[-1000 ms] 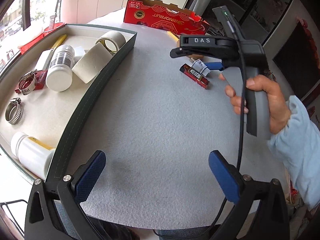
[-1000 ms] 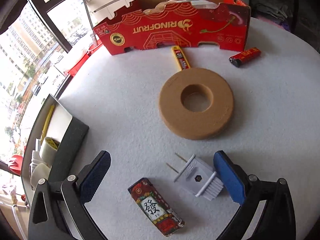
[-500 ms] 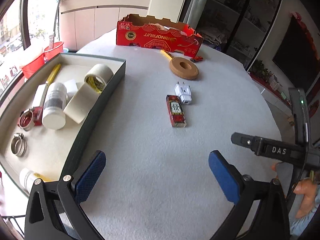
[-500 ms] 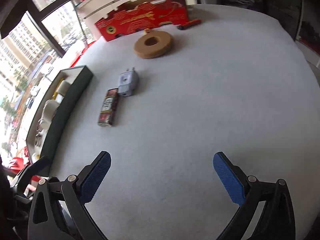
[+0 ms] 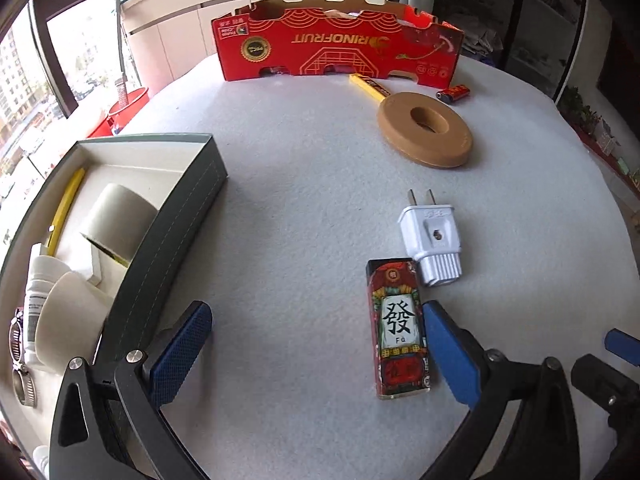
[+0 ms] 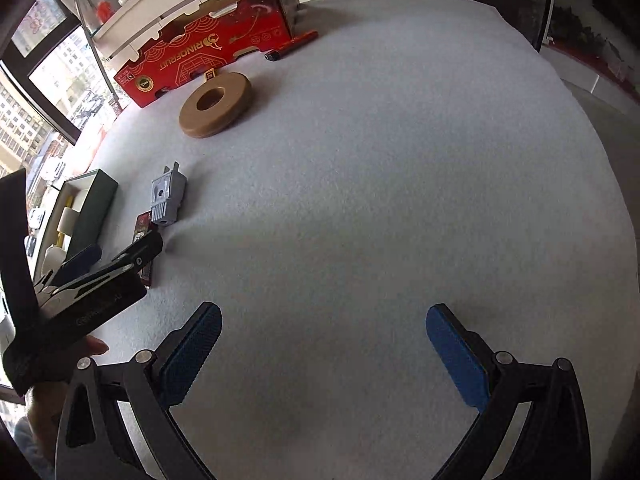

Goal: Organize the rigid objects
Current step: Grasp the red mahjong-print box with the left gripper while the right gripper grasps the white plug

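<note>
Gaping wide and empty, both grippers' jaws; the left gripper [image 5: 316, 354] half-hides the mahjong-print box [image 6: 143, 229].

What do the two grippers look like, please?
Both the left gripper and the right gripper have black angular frames with silver screws and two fingers carrying textured blue pads. No cable or sleeve shows clearly.

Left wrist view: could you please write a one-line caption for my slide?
Open left gripper approaches a red lighter beside a white plug, with the half-filled tray at left.
</note>
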Demonstrator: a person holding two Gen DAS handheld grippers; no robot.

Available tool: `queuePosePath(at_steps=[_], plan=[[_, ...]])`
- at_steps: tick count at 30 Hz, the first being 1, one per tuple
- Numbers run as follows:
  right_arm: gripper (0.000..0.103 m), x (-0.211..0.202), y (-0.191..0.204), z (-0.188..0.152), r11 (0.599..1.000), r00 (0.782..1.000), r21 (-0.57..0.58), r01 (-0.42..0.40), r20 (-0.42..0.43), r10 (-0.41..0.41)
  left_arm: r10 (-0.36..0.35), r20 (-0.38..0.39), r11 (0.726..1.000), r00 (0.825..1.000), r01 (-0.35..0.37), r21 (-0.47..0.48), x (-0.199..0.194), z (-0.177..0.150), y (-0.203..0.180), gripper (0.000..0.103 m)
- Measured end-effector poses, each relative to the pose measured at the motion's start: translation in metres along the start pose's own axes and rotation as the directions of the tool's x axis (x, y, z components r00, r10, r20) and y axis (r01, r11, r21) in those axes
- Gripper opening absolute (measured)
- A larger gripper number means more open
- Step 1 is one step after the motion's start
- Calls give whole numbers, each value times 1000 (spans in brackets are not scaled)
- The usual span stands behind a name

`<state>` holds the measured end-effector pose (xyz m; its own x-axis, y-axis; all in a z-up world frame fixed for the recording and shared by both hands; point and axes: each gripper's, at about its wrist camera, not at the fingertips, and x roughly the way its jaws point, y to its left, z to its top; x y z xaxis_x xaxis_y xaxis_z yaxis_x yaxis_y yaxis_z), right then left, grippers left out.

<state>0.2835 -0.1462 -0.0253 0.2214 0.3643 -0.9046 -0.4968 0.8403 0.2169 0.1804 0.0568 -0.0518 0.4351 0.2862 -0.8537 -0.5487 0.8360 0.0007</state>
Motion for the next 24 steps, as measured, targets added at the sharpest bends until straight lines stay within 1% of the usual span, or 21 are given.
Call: queuePosePath(at_steps=[3, 5, 7, 9, 11, 13, 14, 15, 16, 17, 18, 19, 20, 22, 24], plan=[[103, 7, 24, 20, 999, 1000, -36, -30, 8, 30, 22, 14, 1000, 1000, -22, 8, -2, -5, 0, 103], [103, 17, 48, 36, 996, 999, -74, -50, -5, 50, 32, 32, 999, 999, -32, 25, -3, -6, -2, 103], [103, 29, 73, 52, 993, 999, -112, -36, -7, 35, 30, 40, 999, 999, -31, 29, -3, -6, -2, 103], [103, 40, 92, 63, 988, 1000, -155, 3, -14, -5, 16, 39, 1000, 999, -17, 21, -3, -7, 1, 103], [103, 55, 106, 70, 983, 998, -179, 27, -51, -37, 6, 38, 1000, 999, -6, 14, -4, -8, 3, 103], [103, 67, 117, 73, 979, 996, -201, 28, -81, -45, 8, 45, 1000, 999, -8, 14, -4, -8, 2, 103], [99, 72, 122, 74, 975, 994, -217, 39, -91, -60, 7, 48, 1000, 999, -7, 12, -4, -8, 2, 103], [95, 71, 128, 75, 969, 995, -240, 57, -67, -76, 5, 50, 1000, 999, -6, 10, -4, -8, 2, 103], [87, 72, 133, 74, 963, 994, -263, 65, -63, -84, 1, 52, 1000, 999, -2, 3, -4, -8, 3, 103], [72, 71, 137, 73, 947, 989, -297, 118, -50, -139, -1, 53, 1000, 999, 1, -3, -4, -9, 4, 103], [57, 69, 138, 71, 943, 990, -314, 114, -39, -132, 6, 55, 1000, 998, -6, 6, -4, -8, 2, 103], [48, 66, 136, 70, 938, 990, -325, 118, -33, -136, 7, 53, 1000, 999, -8, 8, -4, -8, 2, 103], [32, 63, 131, 69, 938, 990, -326, 115, -34, -133, 5, 48, 1000, 999, -5, 5, -4, -7, 2, 103], [32, 57, 115, 66, 944, 991, -314, 99, -50, -121, -6, 31, 1000, 1000, 5, 11, -4, -6, 0, 103], [32, 49, 90, 56, 949, 988, -289, 124, -49, -144, -32, 17, 998, 999, 31, 47, -4, -4, -10, 103]])
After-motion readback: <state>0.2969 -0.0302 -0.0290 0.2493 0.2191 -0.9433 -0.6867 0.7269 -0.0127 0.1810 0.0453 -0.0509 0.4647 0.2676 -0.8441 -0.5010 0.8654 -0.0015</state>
